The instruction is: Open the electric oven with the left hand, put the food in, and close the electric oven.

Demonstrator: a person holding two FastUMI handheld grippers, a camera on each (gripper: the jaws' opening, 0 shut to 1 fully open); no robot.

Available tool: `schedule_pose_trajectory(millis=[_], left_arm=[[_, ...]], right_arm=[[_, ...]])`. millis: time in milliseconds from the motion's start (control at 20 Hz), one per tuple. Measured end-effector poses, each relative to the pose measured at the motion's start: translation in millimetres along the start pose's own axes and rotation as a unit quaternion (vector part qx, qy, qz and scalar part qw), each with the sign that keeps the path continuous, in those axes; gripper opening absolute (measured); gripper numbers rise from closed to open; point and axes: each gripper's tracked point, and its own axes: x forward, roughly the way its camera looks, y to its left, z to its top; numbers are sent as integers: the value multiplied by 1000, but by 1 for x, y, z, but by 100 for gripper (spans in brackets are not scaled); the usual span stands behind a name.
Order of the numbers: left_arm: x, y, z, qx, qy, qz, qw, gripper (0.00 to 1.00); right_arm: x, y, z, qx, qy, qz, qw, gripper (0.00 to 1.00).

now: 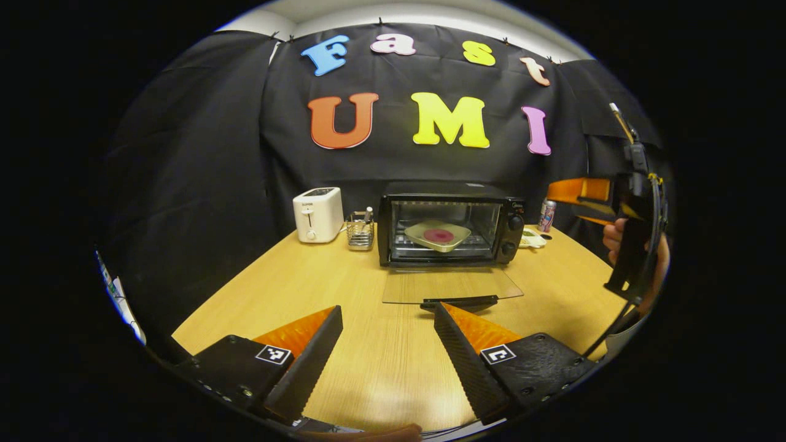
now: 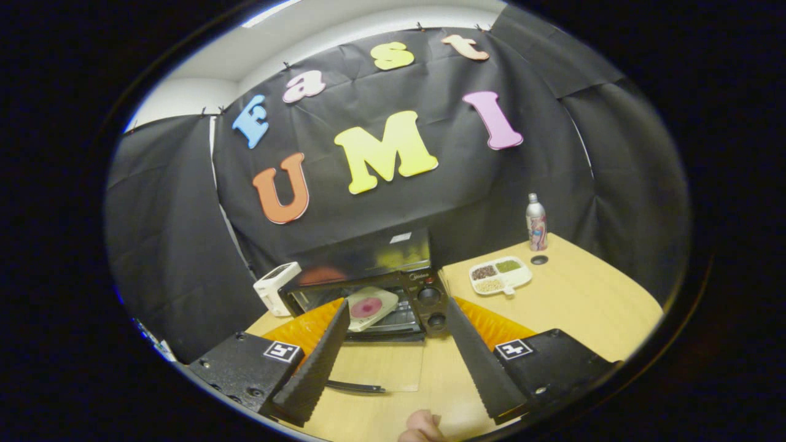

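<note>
So the food step looked done: the plate (image 1: 437,236) was already sitting on the rack inside the electric oven (image 1: 451,223), and the glass door (image 1: 452,285) was folded down flat on the table (image 1: 368,362). What was left, by the look of it, was closing up.

The left gripper (image 1: 388,334) was held low over the table with its jaws spread wide and nothing between them. The door handle (image 1: 459,302) was spotted just ahead of the jaws, a bit toward the right finger. For the next move the handle edge would probably need to be hooked from below or pinched, then swung up until the door shuts. It's thin glass, so a sloppy catch could let it drop back.

The right gripper (image 2: 393,350) was also seen wide open and empty, up above the door, with the oven straight ahead past its fingertips.

The plate itself was a pale, squarish thing with a round pink-red patch of food in the middle, sat slightly tilted on the rack.
</note>
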Motion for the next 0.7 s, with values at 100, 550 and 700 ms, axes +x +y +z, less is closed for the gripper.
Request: schedule_pose_trajectory(millis=[100, 550, 700], left_arm=[[19, -20, -14, 0, 27, -16, 1000, 96], [92, -89, -70, 4, 133, -55, 990, 96], [115, -101, -79, 5, 158, -56, 986, 96]], right_arm=[[-19, -13, 19, -15, -14, -1, 1000, 95], [-82, -56, 93, -46, -76, -14, 996, 95], [-89, -54, 102, -71, -80, -8, 994, 95]])
